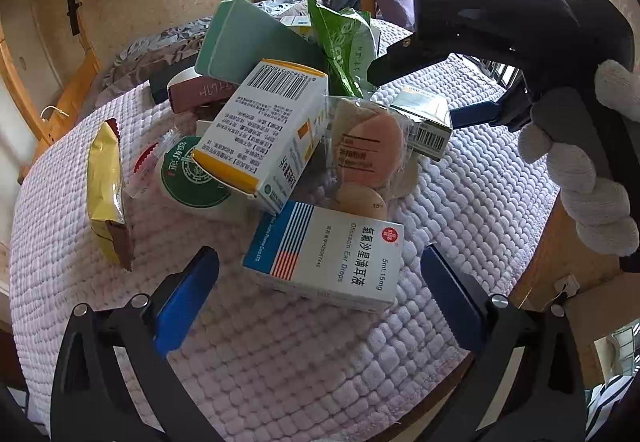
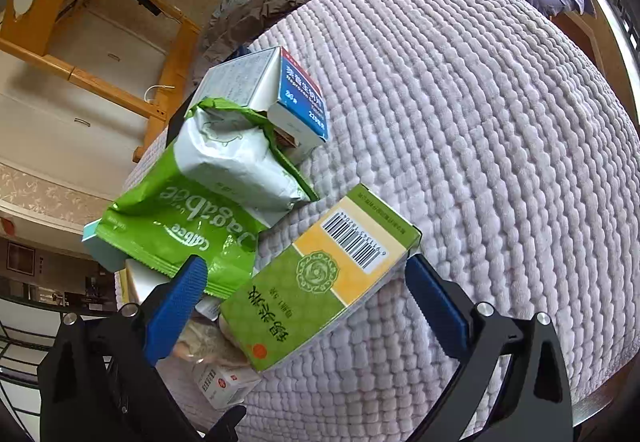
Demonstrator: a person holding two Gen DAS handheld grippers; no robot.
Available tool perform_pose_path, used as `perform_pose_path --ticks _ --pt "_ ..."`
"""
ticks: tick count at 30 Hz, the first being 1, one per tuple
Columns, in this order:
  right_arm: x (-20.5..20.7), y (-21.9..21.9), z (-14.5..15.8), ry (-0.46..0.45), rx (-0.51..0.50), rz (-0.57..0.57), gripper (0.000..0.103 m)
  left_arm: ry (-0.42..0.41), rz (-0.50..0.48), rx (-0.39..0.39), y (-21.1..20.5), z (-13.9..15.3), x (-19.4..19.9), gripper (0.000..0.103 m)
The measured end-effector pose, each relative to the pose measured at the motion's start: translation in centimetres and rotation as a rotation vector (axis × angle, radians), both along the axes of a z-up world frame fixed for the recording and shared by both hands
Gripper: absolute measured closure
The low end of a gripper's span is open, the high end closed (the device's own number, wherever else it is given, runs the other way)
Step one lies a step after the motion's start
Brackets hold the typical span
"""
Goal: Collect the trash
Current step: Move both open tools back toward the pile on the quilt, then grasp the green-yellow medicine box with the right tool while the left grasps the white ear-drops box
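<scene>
Right wrist view: we see the bed's pale quilt wide and bare to the right, with trash heaped left. Our right gripper has its jaws wide around the green and yellow box, untouching; closing could snag the green snack bag. Our left gripper stands wide over the ear drops box.

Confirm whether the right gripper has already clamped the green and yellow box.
No: the right gripper is open, its fingers straddling the green and yellow box without pressing it.
</scene>
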State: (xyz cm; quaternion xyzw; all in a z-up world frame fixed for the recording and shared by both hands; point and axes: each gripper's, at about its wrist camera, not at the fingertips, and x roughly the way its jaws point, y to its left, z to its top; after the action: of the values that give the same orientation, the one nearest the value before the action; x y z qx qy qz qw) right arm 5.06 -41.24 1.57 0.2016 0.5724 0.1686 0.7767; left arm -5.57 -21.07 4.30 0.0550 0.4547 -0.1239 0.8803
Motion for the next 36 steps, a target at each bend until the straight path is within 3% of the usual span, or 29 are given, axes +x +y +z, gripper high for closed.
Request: perform_pose_path --ticks 6,11,14,23,31,34,36 --pt "1.6 2.1 -0.1 -0.020 -0.106 0.038 0.022 0.007 -0.010 0.021 0.2 -0.3 1.2 0.001" --pt "1.8 4.2 0.0 -0.086 -0.193 0.124 0.030 0.044 -0.019 0.030 0.2 -1.0 2.4 0.023" --pt "-0.1 4.5 -0.3 -0.126 -0.240 0.169 0.037 0.050 -0.023 0.013 0.6 -1.1 2.7 0.028" --pt "-2.1 4.2 0.4 -0.208 -0.363 0.265 0.040 0.044 -0.034 0.035 0.6 -1.0 2.2 0.028" --pt "-0.4 3.8 -0.6 -0.134 -0.254 0.178 0.034 0.039 -0.019 0.043 0.2 -1.2 2.1 0.028" --pt "0.0 3.6 -0.8 -0.147 -0.248 0.163 0.053 0.039 -0.017 0.045 0.1 -1.1 2.2 0.028" --pt "-0.3 3.7 -0.5 -0.162 -0.247 0.175 0.059 0.032 -0.020 0.056 0.0 -1.0 2.1 0.028"
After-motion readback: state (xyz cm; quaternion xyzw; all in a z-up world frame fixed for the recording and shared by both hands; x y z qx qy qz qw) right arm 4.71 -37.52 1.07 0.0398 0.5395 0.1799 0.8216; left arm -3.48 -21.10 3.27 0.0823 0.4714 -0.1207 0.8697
